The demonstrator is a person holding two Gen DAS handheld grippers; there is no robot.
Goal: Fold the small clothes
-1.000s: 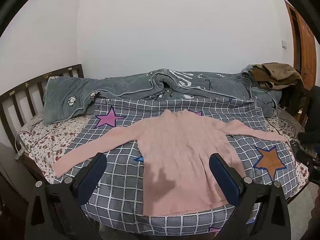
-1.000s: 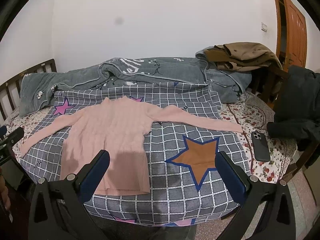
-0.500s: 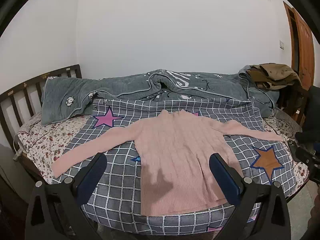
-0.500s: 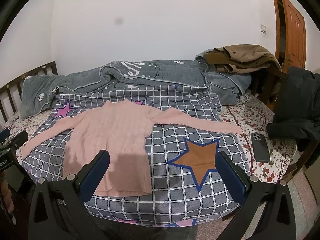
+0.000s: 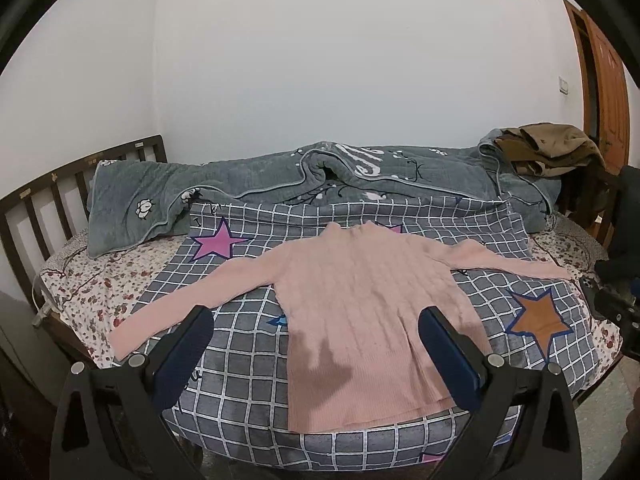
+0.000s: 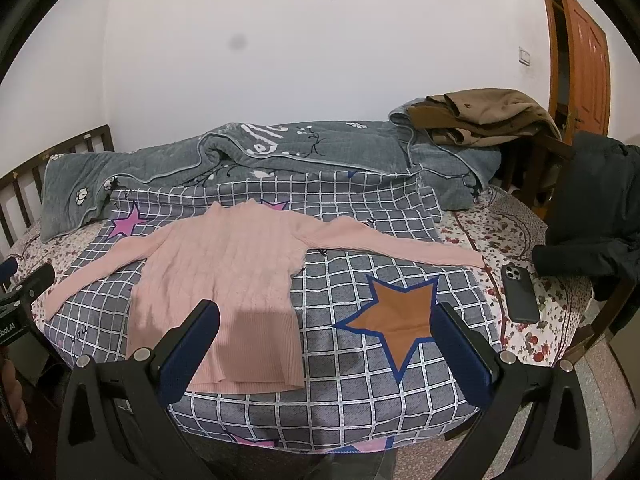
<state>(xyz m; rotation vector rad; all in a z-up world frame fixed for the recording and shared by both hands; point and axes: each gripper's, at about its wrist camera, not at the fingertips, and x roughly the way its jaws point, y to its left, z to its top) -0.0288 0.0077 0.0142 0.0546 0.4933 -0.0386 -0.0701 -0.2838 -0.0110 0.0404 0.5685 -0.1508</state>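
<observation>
Pink ribbed knit sweater [image 5: 360, 312] spread flat, sleeves out, on grey checked star-print quilt [image 5: 240, 392] atop bed; left gripper [image 5: 316, 330] above near hem, jaws wide, empty; right gripper [image 6: 326, 326] above quilt beside sweater, jaws wide, empty; black phone [image 6: 520, 294] near right sleeve end

We're running the same tongs on both sides: the left tongs [image 5: 316, 336] and the right tongs [image 6: 326, 332] each have a matte black, triangular frame with cut-out windows and a pair of long, dark navy padded fingers [image 5: 184, 350]. Each arm of the frame has two round silver screw heads [image 6: 142, 354] near the finger base. From the right camera we also catch the left unit's black body at the edge, with some white lettering [image 6: 7, 327] on it.
</observation>
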